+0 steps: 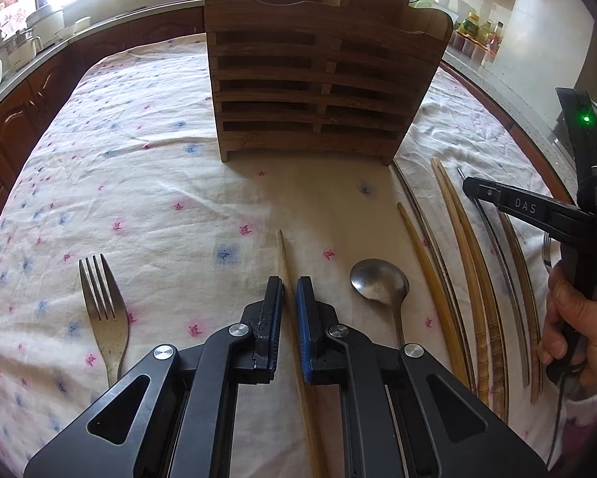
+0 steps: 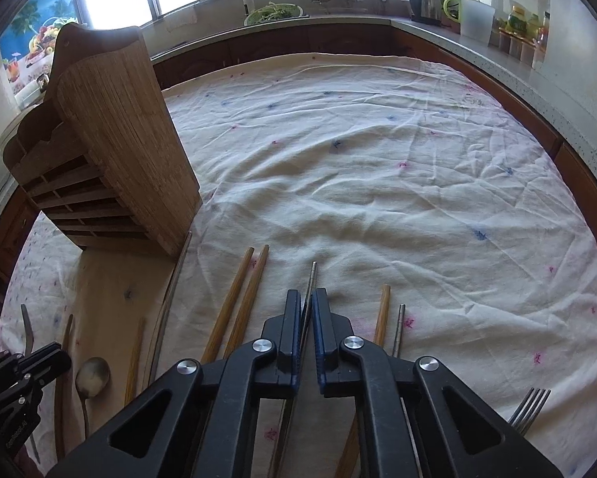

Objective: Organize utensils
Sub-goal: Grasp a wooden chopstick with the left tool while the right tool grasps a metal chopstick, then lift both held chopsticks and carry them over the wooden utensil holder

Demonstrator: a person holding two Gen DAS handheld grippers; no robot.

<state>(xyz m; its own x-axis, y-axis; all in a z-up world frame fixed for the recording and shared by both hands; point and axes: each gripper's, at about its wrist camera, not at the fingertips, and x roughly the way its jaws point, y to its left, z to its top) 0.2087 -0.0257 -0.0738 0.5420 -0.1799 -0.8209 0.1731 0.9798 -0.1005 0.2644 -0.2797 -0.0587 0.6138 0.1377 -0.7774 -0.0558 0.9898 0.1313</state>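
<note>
The left gripper [image 1: 289,285] pinches a wooden chopstick [image 1: 283,255] pointing to 12 o'clock, and the right gripper [image 2: 306,298] pinches a metal chopstick [image 2: 312,275]. At 12 o'clock from the left gripper stands the wooden utensil rack [image 1: 314,79] on a flowered tablecloth [image 1: 147,167], with a kitchen counter [image 2: 437,30] behind.

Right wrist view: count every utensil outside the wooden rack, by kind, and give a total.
Wooden chopsticks: 5
Metal chopsticks: 3
Forks: 2
Spoon: 1
Total: 11
</note>
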